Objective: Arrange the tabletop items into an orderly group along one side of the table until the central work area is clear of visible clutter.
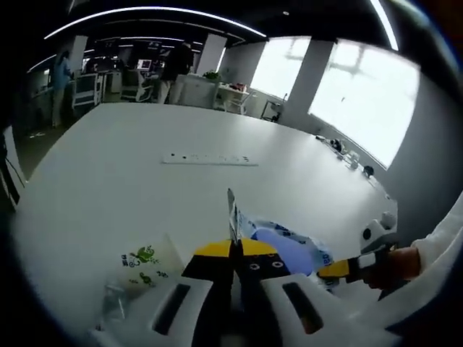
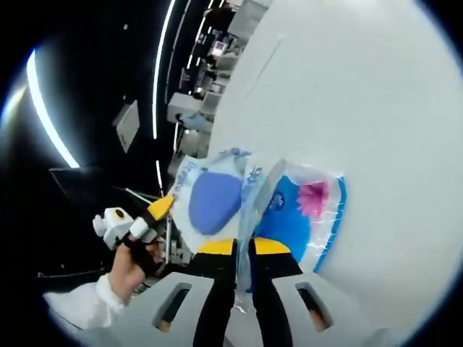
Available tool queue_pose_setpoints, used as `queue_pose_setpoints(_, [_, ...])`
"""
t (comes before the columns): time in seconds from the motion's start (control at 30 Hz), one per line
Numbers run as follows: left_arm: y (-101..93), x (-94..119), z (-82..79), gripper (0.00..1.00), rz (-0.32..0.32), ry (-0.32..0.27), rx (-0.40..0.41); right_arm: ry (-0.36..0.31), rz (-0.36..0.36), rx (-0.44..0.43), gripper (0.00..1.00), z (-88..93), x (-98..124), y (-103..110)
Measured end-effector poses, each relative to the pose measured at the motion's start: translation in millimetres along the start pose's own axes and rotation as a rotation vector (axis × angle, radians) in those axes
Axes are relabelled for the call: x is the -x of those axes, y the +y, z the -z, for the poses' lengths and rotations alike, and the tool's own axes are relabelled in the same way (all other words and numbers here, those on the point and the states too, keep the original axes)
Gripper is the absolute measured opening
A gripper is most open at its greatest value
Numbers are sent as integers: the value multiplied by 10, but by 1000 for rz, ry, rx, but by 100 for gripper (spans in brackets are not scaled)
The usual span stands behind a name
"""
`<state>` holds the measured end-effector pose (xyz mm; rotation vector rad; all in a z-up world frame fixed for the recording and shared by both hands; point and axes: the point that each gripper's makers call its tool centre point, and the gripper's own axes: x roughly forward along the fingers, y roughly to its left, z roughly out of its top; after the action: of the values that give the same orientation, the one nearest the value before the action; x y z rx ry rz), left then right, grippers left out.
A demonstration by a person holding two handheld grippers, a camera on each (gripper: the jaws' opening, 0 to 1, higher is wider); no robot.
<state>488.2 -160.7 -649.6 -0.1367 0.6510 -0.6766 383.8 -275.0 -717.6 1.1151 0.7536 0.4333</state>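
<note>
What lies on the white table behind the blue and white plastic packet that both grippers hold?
Behind the blue and white plastic packet a long white power strip lies flat on the white table. The table directly under the packet is covered.

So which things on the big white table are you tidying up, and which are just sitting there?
Part of the tidying:
- blue and white plastic packet, pinched by both the left hand-held gripper and the right hand-held gripper
- clear bag with green print

Just lying about:
- white power strip further along the table
- small items near the window edge, too small to name
</note>
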Motion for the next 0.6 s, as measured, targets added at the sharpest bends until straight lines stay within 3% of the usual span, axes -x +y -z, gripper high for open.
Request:
queue_pose_setpoints(0.13, [-45,25,0,0,4,-4,-10,-12,30,44,17,-39,23,3])
queue_pose_setpoints(0.23, [-101,45,-5,0,8,-10,-19,-13,66,96,12,-90,61,-70])
queue_pose_setpoints(0.47, [-187,105,-22,0,5,-34,-18,-45,77,95,7,-137,184,-14])
queue_pose_setpoints(0.6, [-229,146,13,0,4,-35,-42,-64,78,122,4,-255,269,-5])
